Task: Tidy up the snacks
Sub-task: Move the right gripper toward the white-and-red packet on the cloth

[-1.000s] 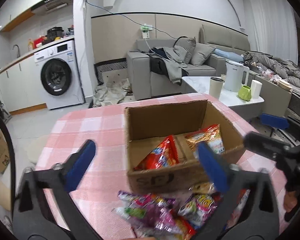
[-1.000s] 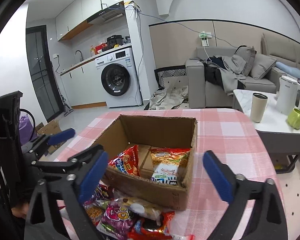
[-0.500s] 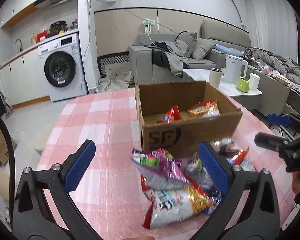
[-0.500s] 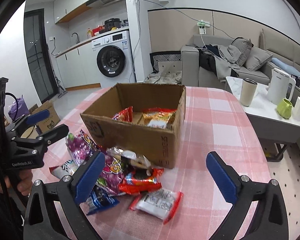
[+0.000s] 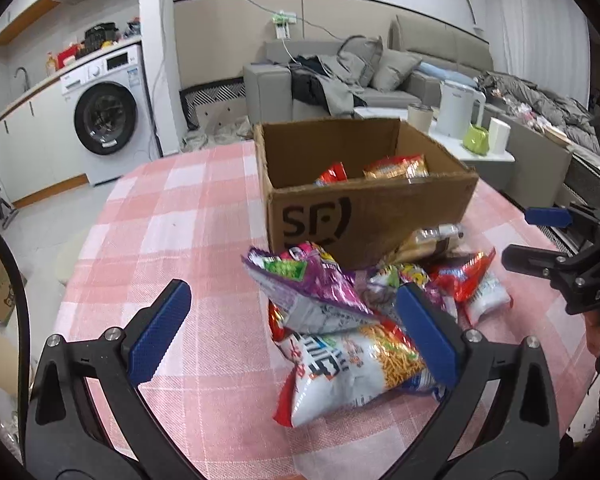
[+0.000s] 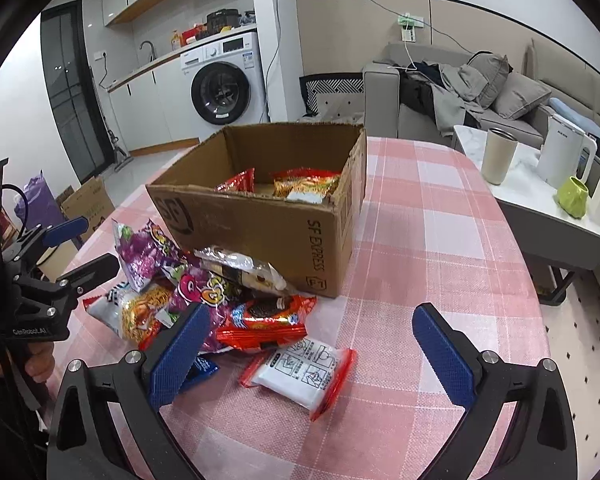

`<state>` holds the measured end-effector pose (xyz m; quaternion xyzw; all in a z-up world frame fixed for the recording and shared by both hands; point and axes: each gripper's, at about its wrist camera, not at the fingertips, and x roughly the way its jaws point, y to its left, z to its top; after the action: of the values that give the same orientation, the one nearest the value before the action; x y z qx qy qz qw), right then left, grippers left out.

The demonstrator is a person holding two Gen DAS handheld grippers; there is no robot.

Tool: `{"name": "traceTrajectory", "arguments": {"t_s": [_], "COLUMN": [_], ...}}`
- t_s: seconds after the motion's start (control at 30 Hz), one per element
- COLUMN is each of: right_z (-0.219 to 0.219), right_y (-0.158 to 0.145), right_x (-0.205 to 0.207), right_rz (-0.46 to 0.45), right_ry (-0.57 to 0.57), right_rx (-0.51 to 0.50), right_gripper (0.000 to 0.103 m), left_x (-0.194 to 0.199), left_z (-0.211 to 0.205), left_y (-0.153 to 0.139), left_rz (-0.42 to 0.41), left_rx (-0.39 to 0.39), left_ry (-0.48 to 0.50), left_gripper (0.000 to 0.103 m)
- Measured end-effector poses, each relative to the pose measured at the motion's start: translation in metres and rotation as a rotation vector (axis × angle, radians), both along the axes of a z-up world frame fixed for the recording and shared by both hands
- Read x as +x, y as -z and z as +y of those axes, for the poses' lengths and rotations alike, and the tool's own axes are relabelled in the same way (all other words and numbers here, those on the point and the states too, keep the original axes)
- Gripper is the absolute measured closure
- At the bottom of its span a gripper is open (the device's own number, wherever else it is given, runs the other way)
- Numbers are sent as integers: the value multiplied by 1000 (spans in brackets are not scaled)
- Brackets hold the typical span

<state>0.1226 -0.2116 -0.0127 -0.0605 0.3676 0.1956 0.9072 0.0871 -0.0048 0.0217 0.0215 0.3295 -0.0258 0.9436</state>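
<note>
An open cardboard box (image 5: pixel 380 216) (image 6: pixel 260 228) stands on the pink checked tablecloth with two snack packs inside: a red one (image 5: pixel 334 172) and an orange one (image 5: pixel 396 166). A pile of loose snack packs lies in front of it: a purple bag (image 5: pixel 304 280) (image 6: pixel 140 256), a white noodle bag (image 5: pixel 352 368), a red pack (image 6: pixel 268 320) and a white red-edged sachet (image 6: pixel 300 372). My left gripper (image 5: pixel 292 336) is open and empty, just short of the pile. My right gripper (image 6: pixel 312 352) is open and empty, above the sachet.
The round table's edge (image 6: pixel 536 304) curves away on the right. Beyond it a low white table (image 6: pixel 540 216) carries a tumbler (image 6: pixel 498 156), a kettle (image 6: pixel 562 156) and a green cup (image 6: pixel 572 196). A sofa and a washing machine (image 5: pixel 108 120) stand farther back.
Both grippers have drawn back from over the box and lowered towards the table. The pile of loose packs now lies just ahead of the fingers. Both stay open.
</note>
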Motion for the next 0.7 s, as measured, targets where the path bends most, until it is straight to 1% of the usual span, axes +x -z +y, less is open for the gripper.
{"name": "traceTrajectory", "arguments": {"t_s": [0.13, 0.5, 0.63, 0.7], "right_z": [-1, 5, 12, 14], "right_y": [14, 40, 48, 53], "right_x": [3, 6, 8, 10], "right_rz": [36, 110, 127, 142], "right_ry": [-20, -74, -82, -85], "right_rx": [-39, -83, -95, -102], "right_gripper": [0, 0, 0, 0], "left_x": [1, 4, 4, 3], "left_z": [-4, -8, -12, -16], "left_y": [8, 17, 19, 23], "left_rz": [27, 92, 103, 121], "left_rx": [11, -43, -36, -30], "left_ry": [18, 83, 110, 130], "left_gripper": [1, 1, 1, 1]}}
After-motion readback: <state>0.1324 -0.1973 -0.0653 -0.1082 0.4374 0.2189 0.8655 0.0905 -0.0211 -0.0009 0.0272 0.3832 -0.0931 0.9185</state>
